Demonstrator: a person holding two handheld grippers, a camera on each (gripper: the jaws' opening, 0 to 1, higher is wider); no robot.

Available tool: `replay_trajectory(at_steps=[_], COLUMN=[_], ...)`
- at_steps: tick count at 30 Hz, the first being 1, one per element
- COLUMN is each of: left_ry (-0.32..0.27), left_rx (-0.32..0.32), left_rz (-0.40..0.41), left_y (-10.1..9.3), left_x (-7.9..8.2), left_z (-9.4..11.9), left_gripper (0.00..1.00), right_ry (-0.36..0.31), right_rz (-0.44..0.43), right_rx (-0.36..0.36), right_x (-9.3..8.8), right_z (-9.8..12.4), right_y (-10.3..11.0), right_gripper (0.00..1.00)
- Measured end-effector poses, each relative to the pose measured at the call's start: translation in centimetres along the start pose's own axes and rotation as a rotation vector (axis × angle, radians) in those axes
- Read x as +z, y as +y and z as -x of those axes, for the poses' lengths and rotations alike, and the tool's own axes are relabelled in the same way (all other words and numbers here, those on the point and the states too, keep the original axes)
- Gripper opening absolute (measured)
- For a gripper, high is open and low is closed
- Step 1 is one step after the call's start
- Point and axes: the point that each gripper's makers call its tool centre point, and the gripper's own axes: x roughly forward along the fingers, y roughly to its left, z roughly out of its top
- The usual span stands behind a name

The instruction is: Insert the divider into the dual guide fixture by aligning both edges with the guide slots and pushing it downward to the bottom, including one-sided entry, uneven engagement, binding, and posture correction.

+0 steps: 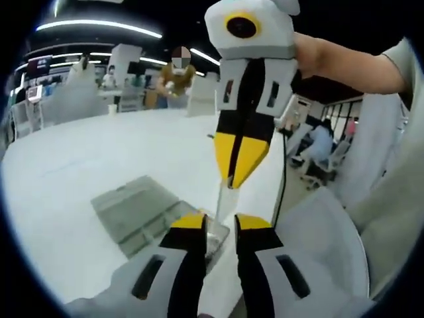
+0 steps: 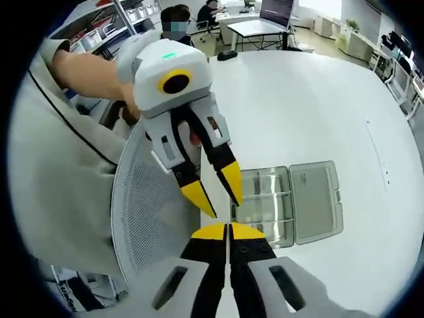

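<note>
The guide fixture is a clear plastic box [image 2: 265, 199] with cross ribs, and its lid [image 2: 317, 199] lies open flat on the white table. In the left gripper view the box [image 1: 142, 215] lies just beyond my own jaws. The divider [image 1: 220, 199] is a thin clear plate seen edge-on above the box's near end. My right gripper [image 1: 232, 180] comes down from above, shut on the divider's top. In its own view the right gripper [image 2: 230, 232] has its yellow tips together. My left gripper [image 2: 216, 192] stands open, its tips either side of the divider's edge, also in its own view [image 1: 222, 222].
The white table [image 1: 79, 165] stretches wide around the box. A mesh-backed chair [image 2: 152, 212] stands at the table's edge beside the person's sleeve. Desks, chairs and other people are far behind [image 1: 179, 79].
</note>
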Motion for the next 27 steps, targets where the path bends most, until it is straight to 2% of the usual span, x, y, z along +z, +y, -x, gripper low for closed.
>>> replay_trajectory(at_steps=[4,7,13,18,27], left_ry=[0.022,0.021,0.041,0.039,0.058], left_rx=[0.024,0.028,0.053,0.071,0.103], left_rz=[-0.031,-0.042,-0.051,-0.044,-0.007], left_y=[0.3,0.1,0.3,0.5,0.8], left_x=[-0.2,0.0,-0.6,-0.8,-1.6], left_z=[0.1,0.4,0.9,1.4,2.0], left_gripper=[0.28,0.29,0.39,0.41,0.52], right_ry=[0.014,0.028,0.057,0.071,0.088], right_rz=[0.005,0.010,0.023,0.027,0.033], right_rx=[-0.011,-0.012,-0.022,-0.037,-0.053], right_x=[0.0,0.0,-0.2,-0.1,-0.2], right_z=[-0.2,-0.5,-1.1,-1.6,-2.8], right_y=[-0.5,-0.7,-1.4,-2.1,-3.2], right_gripper=[0.00,0.00,0.00,0.00,0.00])
